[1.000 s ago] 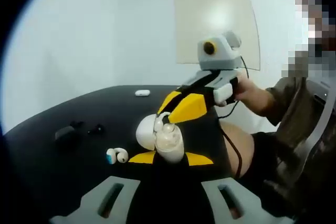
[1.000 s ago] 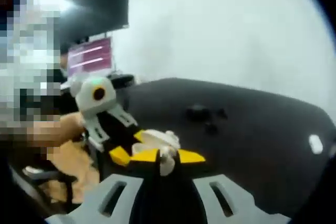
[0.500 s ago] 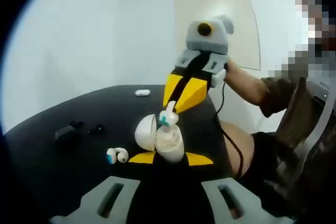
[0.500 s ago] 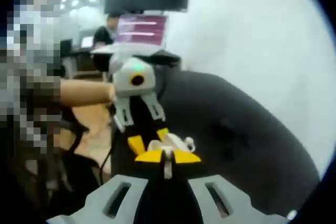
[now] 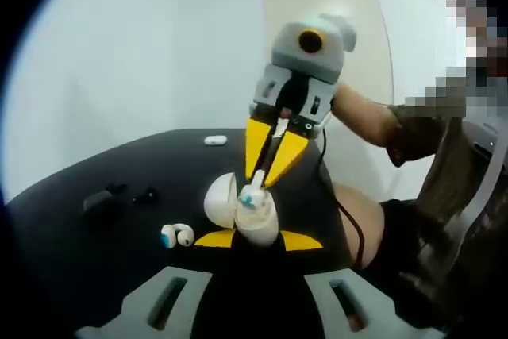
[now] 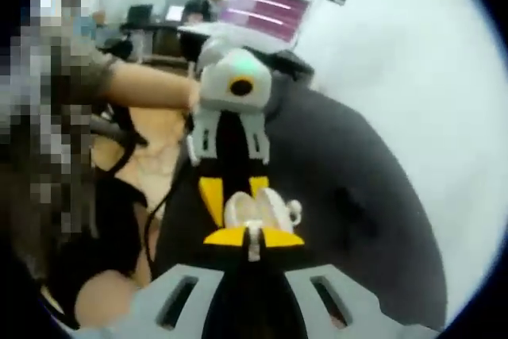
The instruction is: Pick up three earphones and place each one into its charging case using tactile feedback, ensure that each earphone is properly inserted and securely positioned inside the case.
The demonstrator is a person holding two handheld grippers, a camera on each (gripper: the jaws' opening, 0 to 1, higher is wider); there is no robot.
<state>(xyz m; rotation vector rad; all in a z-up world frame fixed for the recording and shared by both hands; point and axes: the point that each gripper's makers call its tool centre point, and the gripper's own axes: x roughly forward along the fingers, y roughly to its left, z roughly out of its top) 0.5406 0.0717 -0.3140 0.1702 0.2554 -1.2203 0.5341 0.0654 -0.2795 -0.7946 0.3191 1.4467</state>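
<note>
Left gripper view: spare earphone (image 5: 176, 236) on table (image 5: 71, 220).

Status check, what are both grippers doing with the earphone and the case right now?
Left gripper shut on open white charging case. Right gripper above it, shut on white earphone, tip at case opening, seating not confirmed. Spare earphone on black table, nothing blocking.
</note>
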